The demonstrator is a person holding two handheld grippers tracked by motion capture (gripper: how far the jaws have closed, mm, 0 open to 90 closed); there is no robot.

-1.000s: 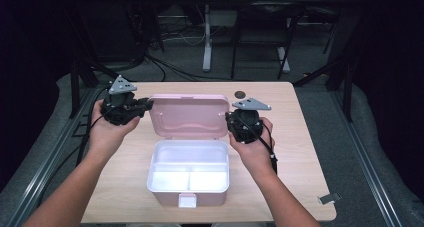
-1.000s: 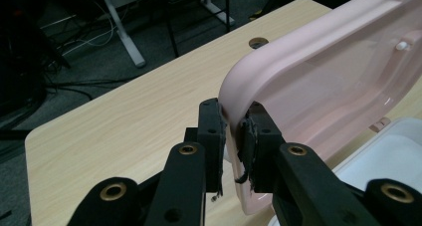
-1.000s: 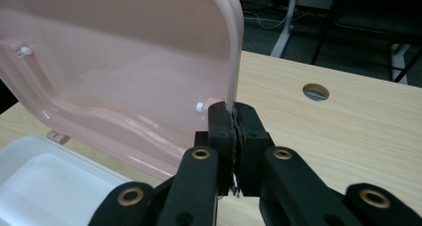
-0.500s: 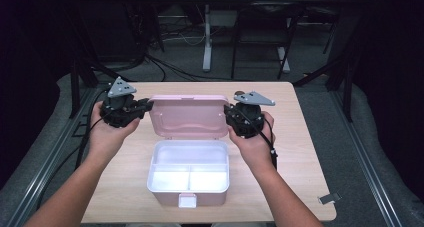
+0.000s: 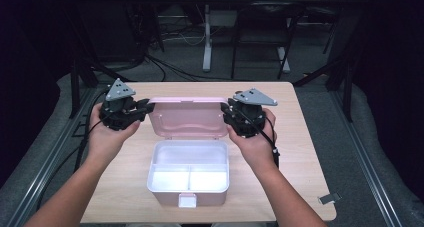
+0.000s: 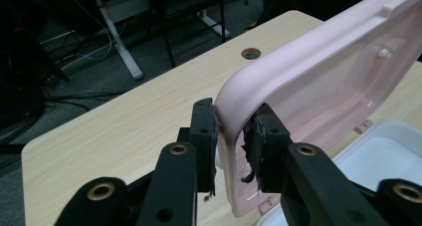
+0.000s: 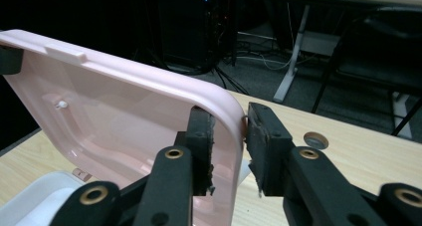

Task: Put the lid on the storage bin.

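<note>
We are looking down in the high view at a pale wood-grain bench with rounded corners, and at the centre of the frame a white plastic box is sitting with its pink lid standing open behind it. The box is a rounded rectangle split into compartments, with a small latch tab at its lower edge. We are seeing the left gripper at centre left, closing on the lid's left corner, and the right gripper at centre right, on the lid's right corner; each carries a grey three-cornered plate. The left gripper view is showing us what the high view is not: the two black pads pinching the smooth, curved pink rim between them, one pad frayed at its edge, and a round hole in the bench at upper centre. In the right gripper view the left pad is pressing the lid's glossy inner face, while the right pad is standing just beside the outer rim; whether it touches we cannot tell.
</note>
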